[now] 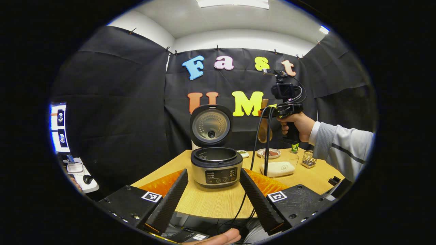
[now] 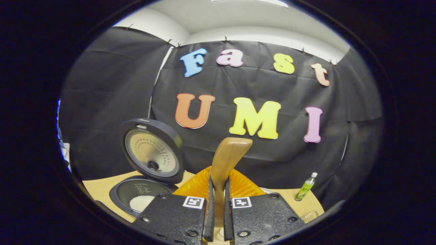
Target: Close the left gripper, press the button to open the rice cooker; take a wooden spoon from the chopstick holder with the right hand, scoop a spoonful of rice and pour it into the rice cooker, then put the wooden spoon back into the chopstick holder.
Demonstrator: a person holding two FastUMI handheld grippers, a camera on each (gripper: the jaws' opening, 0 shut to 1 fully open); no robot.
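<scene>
Left gripper (image 1: 214,194): I see my two fingers spread wide at the bottom of the left gripper view, nothing between them; released. It hangs off the near edge of the table.
Table (image 1: 218,200): light wood, rounded near edge.
Rice cooker (image 1: 216,167): stands near the near edge of the table, framed between my left fingers but apart from them. Its control panel faces me.
Lid (image 1: 211,125): swung up and standing upright behind the pot, inner plate facing me.
Pot contents (image 2: 140,202): in the right gripper view I look down into the pot and note a small white patch of rice at the bottom.
Wooden spoon (image 2: 227,160): clamped between the right gripper's fingers, handle running down between them, broad end rising above. It is held in the air to the right of the open cooker. I cannot tell whether any rice is on it.
Right gripper (image 2: 218,211): fingers nearly together, pressing the spoon handle from both sides. In the left gripper view it (image 1: 269,112) is held high over the back of the table by a hand (image 1: 295,124) in a grey sleeve.
Rice box (image 1: 278,166): clear container with white rice, right of the cooker.
Small dish (image 1: 269,153): behind the box.
Chopstick holder (image 1: 308,159): wire basket towards the right edge.
Green bottle (image 2: 306,186): upright near the right back edge.
</scene>
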